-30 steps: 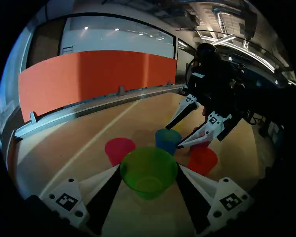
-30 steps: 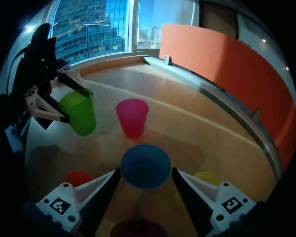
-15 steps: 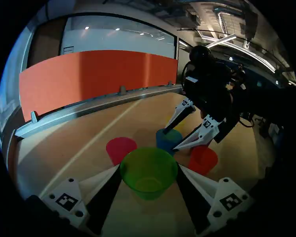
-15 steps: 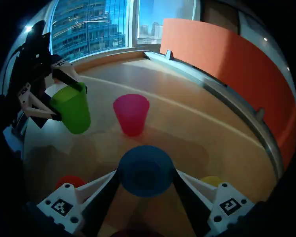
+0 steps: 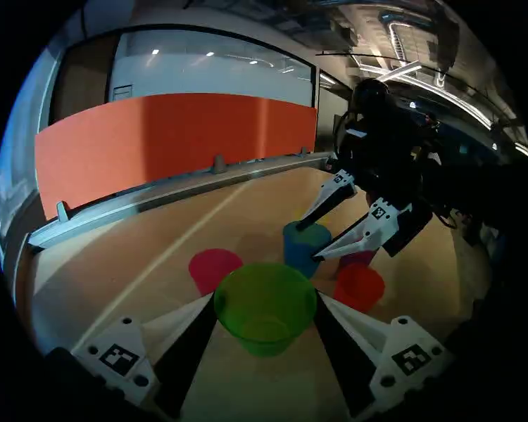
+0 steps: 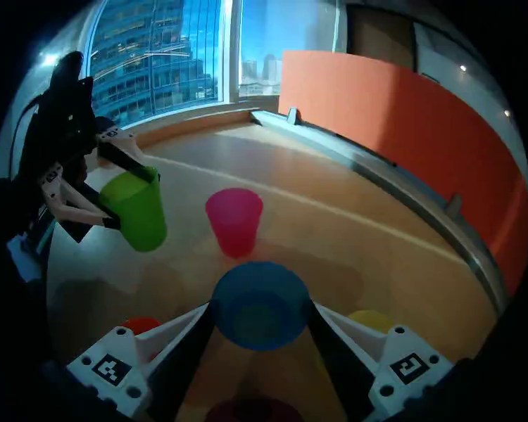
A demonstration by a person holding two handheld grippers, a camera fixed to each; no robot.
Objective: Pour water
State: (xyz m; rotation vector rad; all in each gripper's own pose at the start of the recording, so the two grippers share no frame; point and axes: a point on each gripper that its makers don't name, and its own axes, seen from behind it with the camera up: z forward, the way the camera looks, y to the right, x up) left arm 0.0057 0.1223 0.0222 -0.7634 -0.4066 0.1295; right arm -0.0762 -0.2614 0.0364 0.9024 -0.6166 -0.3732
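Observation:
A green cup sits between my left gripper's fingers, and the left gripper is shut on it. In the right gripper view the same green cup hangs slightly tilted above the table, with the left gripper on it. My right gripper is shut on a blue cup. From the left gripper view, the blue cup stands upright in the right gripper, just beyond the green one. Whether either cup holds water I cannot tell.
A pink cup stands on the wooden table between the two held cups. A red cup, a yellow cup and a dark magenta cup stand close by. An orange panel and a metal rail line the table's far edge.
My right gripper's fingers have come together on the blue cup, and it has shifted slightly with the cup. The green cup stays in my left gripper, almost unmoved.

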